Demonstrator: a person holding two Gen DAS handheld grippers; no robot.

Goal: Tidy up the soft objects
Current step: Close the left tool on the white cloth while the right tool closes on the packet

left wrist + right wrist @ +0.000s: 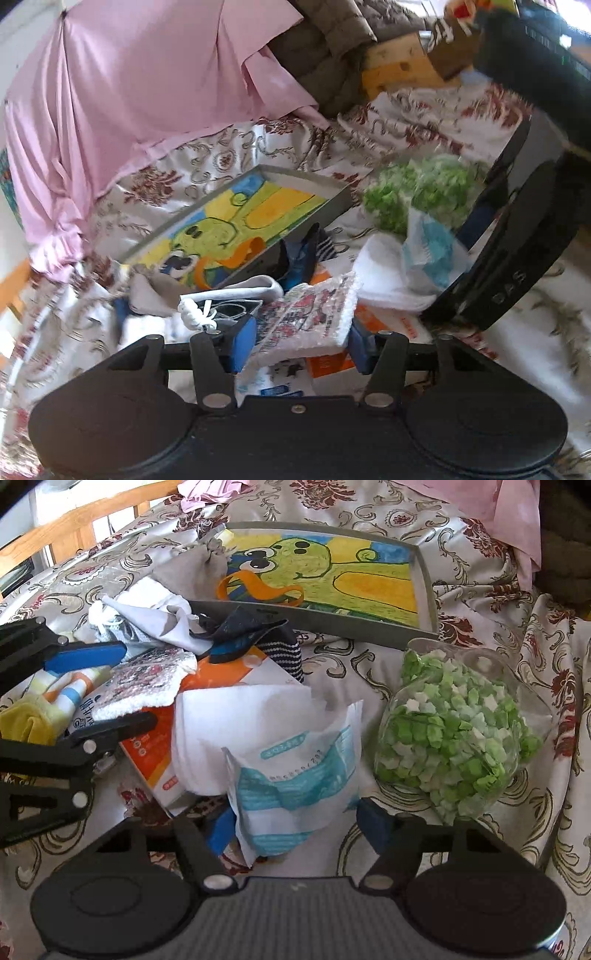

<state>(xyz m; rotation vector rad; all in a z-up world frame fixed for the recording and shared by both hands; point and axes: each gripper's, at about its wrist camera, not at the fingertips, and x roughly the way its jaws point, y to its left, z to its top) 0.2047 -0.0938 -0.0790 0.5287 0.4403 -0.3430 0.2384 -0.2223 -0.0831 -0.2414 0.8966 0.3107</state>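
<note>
White-and-teal packet (295, 775), print illegible, between spread right gripper (295, 827); left gripper (301, 343) spread around patterned cloth (306, 314).

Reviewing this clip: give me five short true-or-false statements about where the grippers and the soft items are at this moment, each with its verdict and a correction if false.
1. The left gripper has its jaws on either side of the printed white towel. True.
2. The clear bag of green paper stars lies inside the picture tray. False: it lies on the patterned bedspread, beside the tray.
3. The right gripper has a white and teal packet between its jaws. True.
4. The orange loop rests at the tray's edge. True.
5. The tray's drawing shows a red car. False: it shows a green cartoon creature.
</note>
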